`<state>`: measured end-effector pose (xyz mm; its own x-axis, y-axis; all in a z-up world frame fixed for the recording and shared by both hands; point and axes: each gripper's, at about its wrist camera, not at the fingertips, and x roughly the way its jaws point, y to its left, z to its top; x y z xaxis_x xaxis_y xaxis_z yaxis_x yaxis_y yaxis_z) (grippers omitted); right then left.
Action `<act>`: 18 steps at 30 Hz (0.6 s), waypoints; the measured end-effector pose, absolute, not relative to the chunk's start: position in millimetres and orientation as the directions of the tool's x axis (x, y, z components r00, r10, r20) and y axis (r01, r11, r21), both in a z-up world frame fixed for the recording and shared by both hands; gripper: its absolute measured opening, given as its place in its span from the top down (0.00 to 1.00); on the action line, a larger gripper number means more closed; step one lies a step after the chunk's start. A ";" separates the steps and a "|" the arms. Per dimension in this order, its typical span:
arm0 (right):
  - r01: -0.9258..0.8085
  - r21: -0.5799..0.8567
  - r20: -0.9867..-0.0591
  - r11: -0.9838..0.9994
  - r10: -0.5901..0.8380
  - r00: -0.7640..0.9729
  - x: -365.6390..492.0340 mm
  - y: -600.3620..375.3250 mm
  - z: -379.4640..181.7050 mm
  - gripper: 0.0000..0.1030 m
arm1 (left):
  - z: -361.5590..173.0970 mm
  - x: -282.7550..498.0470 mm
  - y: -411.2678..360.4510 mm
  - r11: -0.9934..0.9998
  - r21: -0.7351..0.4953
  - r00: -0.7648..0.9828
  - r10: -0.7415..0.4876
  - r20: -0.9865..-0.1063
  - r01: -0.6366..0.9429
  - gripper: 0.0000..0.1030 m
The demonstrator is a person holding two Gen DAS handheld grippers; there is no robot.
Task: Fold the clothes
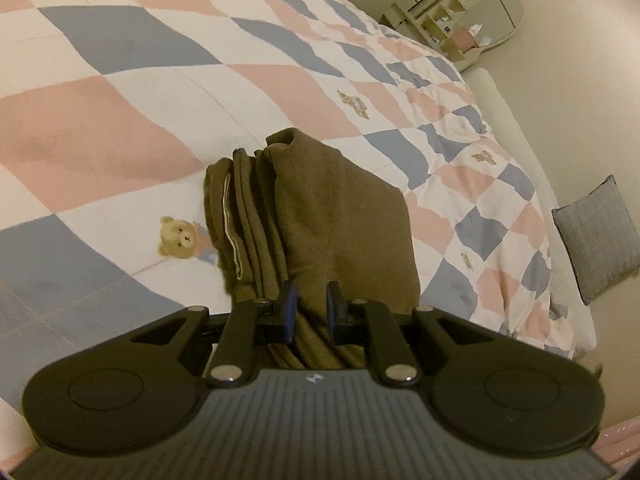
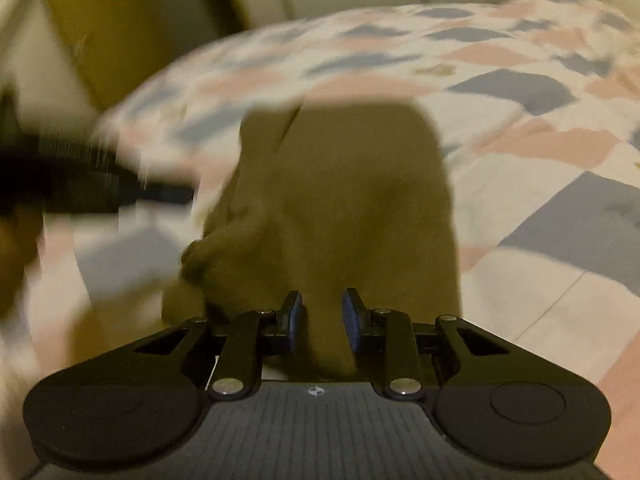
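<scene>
1. An olive garment (image 1: 336, 216) hangs in bunched folds over the bed (image 1: 120, 112), which has a pink, blue and white checked quilt with teddy bears.
2. The left hand-held gripper (image 1: 311, 304) pinches a fold of the cloth between its blue pads.
3. The right hand-held gripper (image 2: 322, 316) grips another part of the same garment (image 2: 344, 184); that view is blurred.
4. A grey cushion (image 1: 596, 236) lies beside the bed.
</scene>
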<state>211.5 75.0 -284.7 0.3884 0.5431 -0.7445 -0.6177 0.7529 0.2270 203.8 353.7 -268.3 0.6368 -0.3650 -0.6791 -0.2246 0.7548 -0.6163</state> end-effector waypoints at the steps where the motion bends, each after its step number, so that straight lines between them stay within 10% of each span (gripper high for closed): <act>1: -0.620 0.221 -0.740 0.753 0.544 0.396 206.7 73.1 -285.4 0.71 | -269.5 207.3 353.3 0.750 -0.619 0.633 -0.366 -0.682 -0.233 0.84; 18: -0.580 0.340 -0.710 0.740 0.606 0.357 212.0 56.6 -287.3 0.62 | -311.3 257.5 352.2 0.703 -0.640 0.560 -0.408 -0.721 -0.311 0.61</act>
<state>212.0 56.6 -287.3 0.3571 0.6064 -0.7105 -0.5805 0.7400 0.3398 257.5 352.2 -311.3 0.5600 -0.4084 -0.7208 -0.3111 0.7027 -0.6399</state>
